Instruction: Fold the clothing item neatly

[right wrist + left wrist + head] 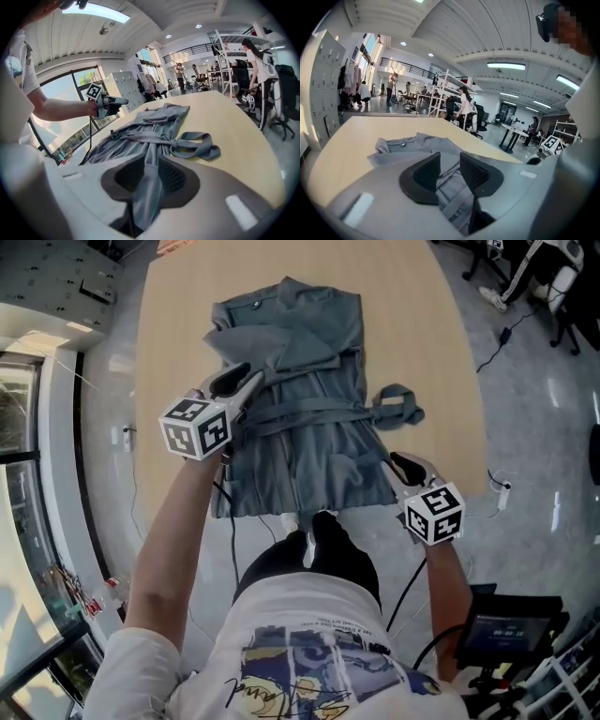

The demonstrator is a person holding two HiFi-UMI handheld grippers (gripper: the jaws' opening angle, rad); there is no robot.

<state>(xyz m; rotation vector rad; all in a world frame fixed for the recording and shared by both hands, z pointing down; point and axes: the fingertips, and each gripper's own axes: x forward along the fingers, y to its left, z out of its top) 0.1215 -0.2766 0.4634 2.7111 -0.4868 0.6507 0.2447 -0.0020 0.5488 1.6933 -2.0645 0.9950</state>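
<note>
My left claw [242, 378] hovers over the grey garment [309, 427], jaws apart, nothing between them. My right claw [400, 463] is clamped on a fold at the garment's near right edge, and the cloth runs down between the pads and out of sight. The garment lies flat on the wooden table [431, 343], collar at the far end, belt [398, 405] trailing right. My left marker cube [195, 427] hides part of its left edge.

A slate-grey garment [309, 427] lies on the pale tan worktop [422, 324], while the left gripper [246, 376] and right gripper [401, 463] carry white cubes [195, 427] patterned with black squares, their fingers [174, 177] charcoal with a fine mesh texture.
</note>
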